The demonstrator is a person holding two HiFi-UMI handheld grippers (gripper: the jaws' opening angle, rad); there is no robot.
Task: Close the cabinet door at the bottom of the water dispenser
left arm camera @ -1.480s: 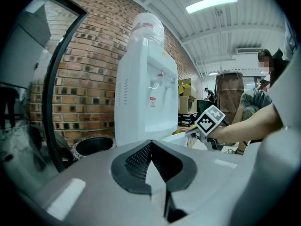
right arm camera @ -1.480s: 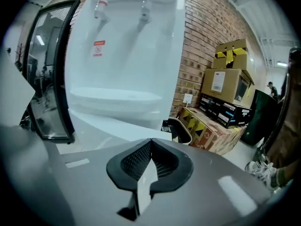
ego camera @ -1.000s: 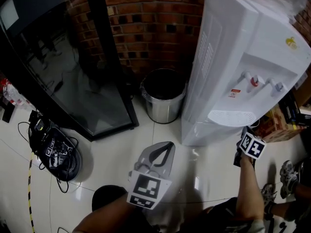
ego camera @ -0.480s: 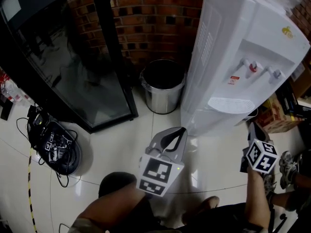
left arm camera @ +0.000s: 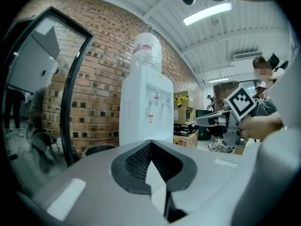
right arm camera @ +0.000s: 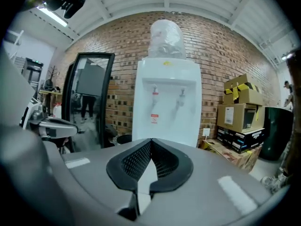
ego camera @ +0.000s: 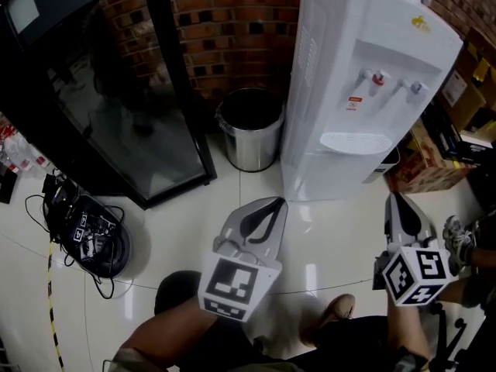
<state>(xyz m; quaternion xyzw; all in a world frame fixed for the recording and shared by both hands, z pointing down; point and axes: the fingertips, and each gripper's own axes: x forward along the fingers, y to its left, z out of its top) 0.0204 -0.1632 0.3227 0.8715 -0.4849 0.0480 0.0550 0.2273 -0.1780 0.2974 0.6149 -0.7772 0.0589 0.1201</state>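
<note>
- Left gripper (ego camera: 275,204): clenched on nothing, its jaws meeting at the tip, held out low over the pale tiled floor (ego camera: 178,231).
- Right gripper (ego camera: 395,201): likewise clamped together and empty, held out to the right of its partner, with its marker cube toward the person.
- Water dispenser (ego camera: 364,68): stands upright ahead of both claws, ahead and to the right of the left one and ahead and a little to the left of the right one. The right claw looks the nearer to its front face.
- Cabinet door (ego camera: 339,178): at the foot of the dispenser, under the drip tray and below the line along which either claw points. The steep angle squeezes this panel, so its state is hard to read. No door leaf shows swung out, and it seems to sit flush.
- Judgement: any further push would fall to the right claw, dropping low and driving forward at that lower panel.
- Steel bin (ego camera: 249,129): just left of the dispenser and beyond the left claw.
- Brick wall (ego camera: 232,22): closes the scene behind.
</note>
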